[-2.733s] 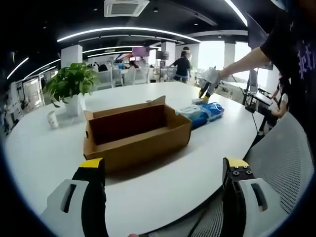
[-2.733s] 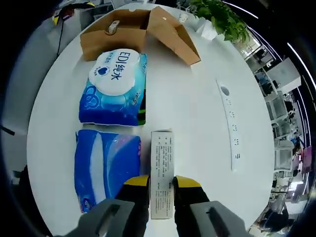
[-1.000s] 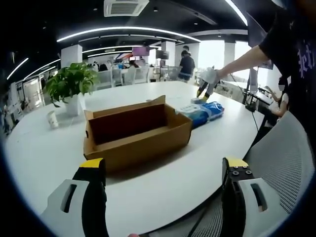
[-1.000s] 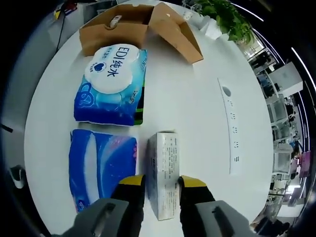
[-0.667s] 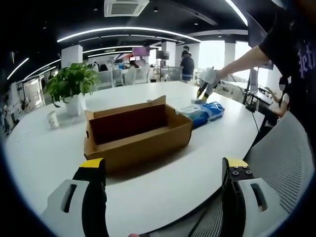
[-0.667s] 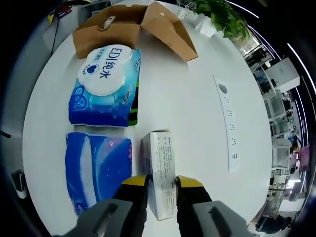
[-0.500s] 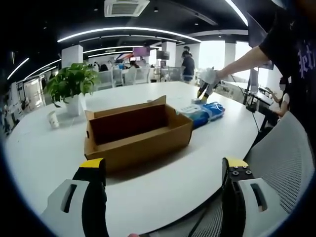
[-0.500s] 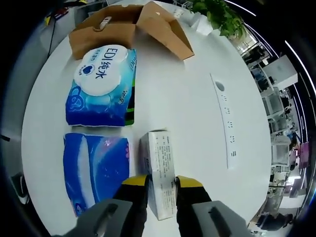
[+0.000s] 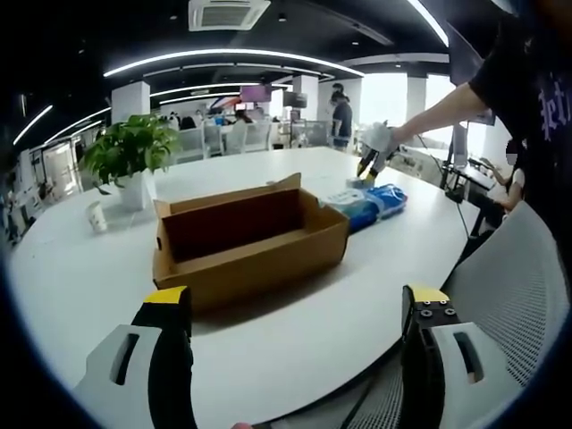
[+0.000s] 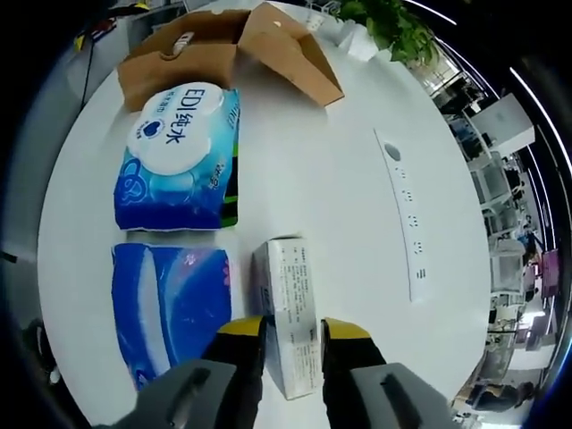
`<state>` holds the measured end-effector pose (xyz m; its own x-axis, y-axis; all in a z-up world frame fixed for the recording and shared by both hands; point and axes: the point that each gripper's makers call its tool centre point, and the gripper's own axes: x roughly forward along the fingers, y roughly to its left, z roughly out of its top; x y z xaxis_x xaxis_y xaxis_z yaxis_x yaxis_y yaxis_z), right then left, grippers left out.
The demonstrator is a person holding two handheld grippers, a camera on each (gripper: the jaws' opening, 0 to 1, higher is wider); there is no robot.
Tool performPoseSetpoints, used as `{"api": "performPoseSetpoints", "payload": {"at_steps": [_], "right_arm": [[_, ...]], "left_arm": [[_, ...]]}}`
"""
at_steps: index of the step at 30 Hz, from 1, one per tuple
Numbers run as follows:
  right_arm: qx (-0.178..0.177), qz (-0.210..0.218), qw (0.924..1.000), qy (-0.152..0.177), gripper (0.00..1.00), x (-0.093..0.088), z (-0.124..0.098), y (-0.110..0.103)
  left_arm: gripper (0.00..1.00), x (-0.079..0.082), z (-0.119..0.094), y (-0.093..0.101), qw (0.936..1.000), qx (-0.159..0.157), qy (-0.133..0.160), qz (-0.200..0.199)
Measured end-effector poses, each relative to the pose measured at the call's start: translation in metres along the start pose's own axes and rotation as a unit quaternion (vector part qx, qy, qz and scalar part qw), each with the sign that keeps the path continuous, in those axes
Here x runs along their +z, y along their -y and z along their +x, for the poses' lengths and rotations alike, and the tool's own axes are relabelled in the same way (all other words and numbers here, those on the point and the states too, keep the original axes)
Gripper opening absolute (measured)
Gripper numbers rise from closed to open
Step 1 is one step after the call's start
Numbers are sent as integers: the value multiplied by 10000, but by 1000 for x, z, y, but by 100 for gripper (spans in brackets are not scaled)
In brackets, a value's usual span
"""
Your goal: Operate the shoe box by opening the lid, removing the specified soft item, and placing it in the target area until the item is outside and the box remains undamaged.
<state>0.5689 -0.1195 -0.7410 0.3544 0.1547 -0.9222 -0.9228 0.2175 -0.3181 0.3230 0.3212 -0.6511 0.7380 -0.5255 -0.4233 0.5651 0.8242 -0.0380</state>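
"EDI 纯水" on the white label of the blue wipes pack point(image 10: 179, 161).

Bare table beside the packs, box ahead
Right jaws straddle a carton point(image 10: 290, 308); two packs point(image 10: 176, 156) crowd their left, open tabletop point(image 10: 349, 179) lies right, the box point(image 10: 228, 45) stands beyond.

two soft packs point(image 10: 177, 159), one shoe box point(image 10: 228, 46) (perhaps open)
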Motion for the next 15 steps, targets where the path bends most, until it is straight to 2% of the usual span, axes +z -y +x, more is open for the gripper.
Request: {"api": "performPoseSetpoints", "payload": {"at_steps": [15], "right_arm": [[-154, 424, 9987, 233, 41, 14, -18, -4]], "left_arm": [[97, 3, -1, 0, 10000, 21, 72, 40]]}}
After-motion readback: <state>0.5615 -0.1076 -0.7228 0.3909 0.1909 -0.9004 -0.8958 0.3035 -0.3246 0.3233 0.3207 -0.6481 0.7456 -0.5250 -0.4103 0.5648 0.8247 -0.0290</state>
